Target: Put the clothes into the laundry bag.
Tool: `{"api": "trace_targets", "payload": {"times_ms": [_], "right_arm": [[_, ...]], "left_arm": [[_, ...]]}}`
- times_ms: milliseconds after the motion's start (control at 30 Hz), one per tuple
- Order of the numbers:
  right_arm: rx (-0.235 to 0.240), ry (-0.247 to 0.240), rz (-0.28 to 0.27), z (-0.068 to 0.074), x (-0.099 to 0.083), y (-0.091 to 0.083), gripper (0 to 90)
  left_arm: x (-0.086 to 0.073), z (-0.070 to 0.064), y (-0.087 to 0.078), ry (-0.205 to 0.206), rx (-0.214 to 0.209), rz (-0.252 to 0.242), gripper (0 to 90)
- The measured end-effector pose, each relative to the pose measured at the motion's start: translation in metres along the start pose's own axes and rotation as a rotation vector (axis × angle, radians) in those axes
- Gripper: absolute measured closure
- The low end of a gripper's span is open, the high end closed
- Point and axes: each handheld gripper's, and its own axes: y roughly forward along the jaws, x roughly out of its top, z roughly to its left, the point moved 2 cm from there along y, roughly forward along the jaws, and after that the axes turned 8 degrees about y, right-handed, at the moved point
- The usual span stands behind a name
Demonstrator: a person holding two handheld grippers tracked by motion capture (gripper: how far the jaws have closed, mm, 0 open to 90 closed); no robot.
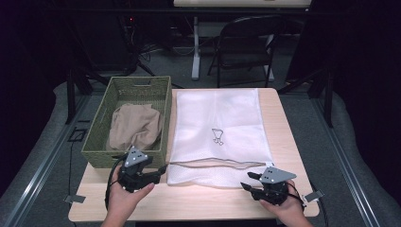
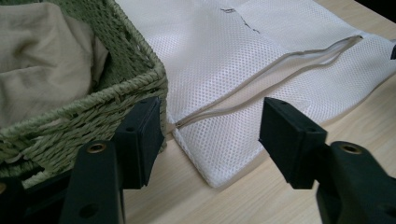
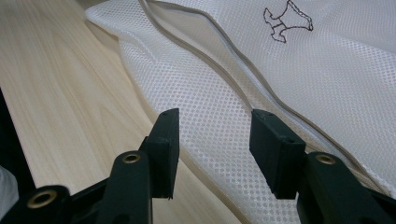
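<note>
My left gripper point(image 1: 160, 171) hovers with jaws apart beside the basket point(image 1: 97, 142) of beige cloth point(image 1: 135, 125). The mesh bag point(image 1: 215, 118) lies flat mid-table, zipper point(image 2: 261, 77) parted. My right gripper point(image 1: 248, 181), also spread, should pinch only the upper lip to open it.

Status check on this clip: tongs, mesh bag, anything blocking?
Left tongs open, right tongs open, both empty at the bag's near edge. Mesh bag flat on table, zipper partly open. Basket with cloth beside it; nothing blocking.
</note>
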Motion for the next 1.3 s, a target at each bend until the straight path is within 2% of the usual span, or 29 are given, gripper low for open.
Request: {"api": "trace_targets", "payload": {"times_ms": [100,200,233,300,333,367,400,533,633,733,833,933,1067,1267,1300], "right_arm": [[0.000,0.005,-0.005,0.000,0.000,0.000,52.4],[0.000,0.011,-0.005,-0.001,0.000,-0.001,52.2],[0.000,0.011,-0.005,-0.001,0.000,-0.001,52.2],[0.003,0.012,-0.006,-0.001,0.000,-0.001,52.2],[0.003,0.011,-0.006,-0.001,0.000,-0.001,52.1],[0.002,0.009,-0.007,-0.001,0.000,-0.001,52.1],[0.003,0.008,-0.007,-0.001,0.000,-0.001,52.1],[0.004,0.004,-0.006,-0.001,0.000,-0.001,51.9],[0.002,0.005,-0.010,-0.001,0.000,-0.001,51.5],[0.002,0.010,-0.018,-0.001,0.000,-0.001,50.9],[0.003,0.015,-0.022,-0.002,0.000,-0.001,50.8],[0.003,0.015,-0.022,-0.002,0.000,-0.001,50.8],[0.002,0.014,-0.021,-0.003,0.000,-0.001,50.8],[0.000,0.011,-0.020,-0.002,0.000,-0.001,50.6],[0.000,0.011,-0.020,-0.002,0.000,-0.001,50.6]], "left_arm": [[0.004,0.003,0.001,-0.003,0.005,0.009,41.5],[0.013,0.014,0.003,0.002,0.006,0.058,41.0],[0.013,0.014,0.003,0.002,0.006,0.058,40.6],[0.020,0.025,0.002,-0.034,-0.008,0.066,39.4],[0.022,0.028,0.002,-0.050,0.011,0.068,39.4],[0.022,0.028,0.002,-0.050,0.011,0.068,39.0],[0.026,0.037,0.000,-0.067,0.037,0.086,38.8],[0.032,0.046,-0.001,-0.098,0.051,0.091,38.1],[0.038,0.056,-0.003,-0.114,0.082,0.091,37.9],[0.041,0.064,-0.002,-0.113,0.097,0.099,35.9],[0.043,0.071,0.000,-0.100,0.094,0.142,36.5],[0.045,0.075,0.001,-0.108,0.103,0.162,36.9],[0.050,0.083,0.002,-0.090,0.133,0.178,35.7],[0.059,0.088,0.003,-0.098,0.150,0.191,35.3],[0.062,0.090,0.003,-0.112,0.149,0.203,35.3]]}}
